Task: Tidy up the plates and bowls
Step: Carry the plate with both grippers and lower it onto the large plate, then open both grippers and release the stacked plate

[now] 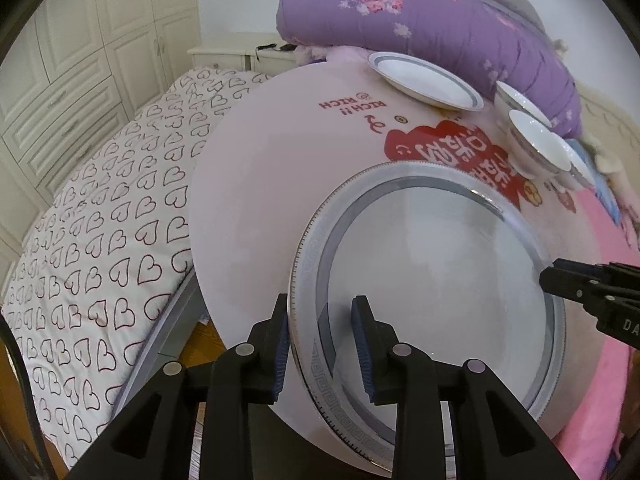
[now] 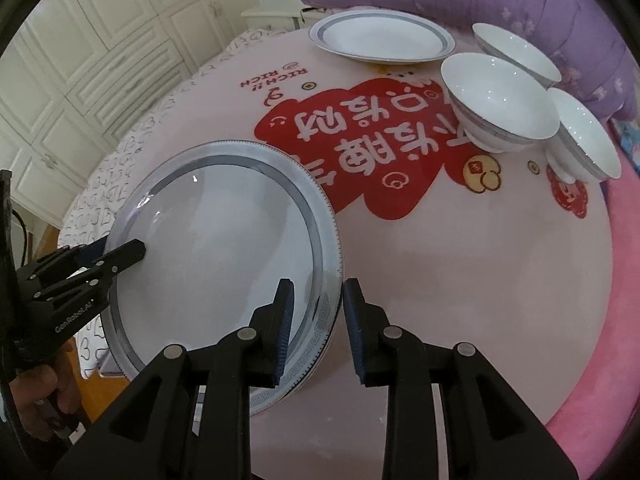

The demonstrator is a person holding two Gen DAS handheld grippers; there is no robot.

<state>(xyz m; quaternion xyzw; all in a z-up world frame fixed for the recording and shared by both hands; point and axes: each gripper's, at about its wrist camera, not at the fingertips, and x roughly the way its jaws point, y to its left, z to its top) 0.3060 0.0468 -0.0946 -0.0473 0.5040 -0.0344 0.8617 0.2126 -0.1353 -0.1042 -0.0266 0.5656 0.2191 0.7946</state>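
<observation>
- The large plate [image 2: 224,264], white with a grey-blue patterned rim, lies near the edge of the round pink tabletop [image 2: 460,280], its outer side at or just over that edge.
- The right gripper [image 2: 316,320] straddles the plate's rim on the side toward the tabletop's middle: one finger over the plate, the other outside it, with a gap showing on each side, so the pads do not press on the rim.
- The left gripper [image 1: 320,338] straddles the opposite rim likewise, slightly parted, blue pads clear of the china as far as can be told.
- Farther back on the tabletop stands a smaller plate [image 2: 382,38] with a grey ring; beside it are three white bowls [image 2: 500,96], close together, well apart from the large plate.
- A red printed patch with white characters [image 2: 360,136] lies between the large plate and the bowls.
- Behind the dishes a purple flowered quilt [image 1: 440,28] is bunched up.
- Only the left wrist view shows the heart-patterned bed cover [image 1: 100,232] below the tabletop's edge in full.
- Only the right wrist view shows a hand [image 2: 36,396] gripping the left gripper's handle.
</observation>
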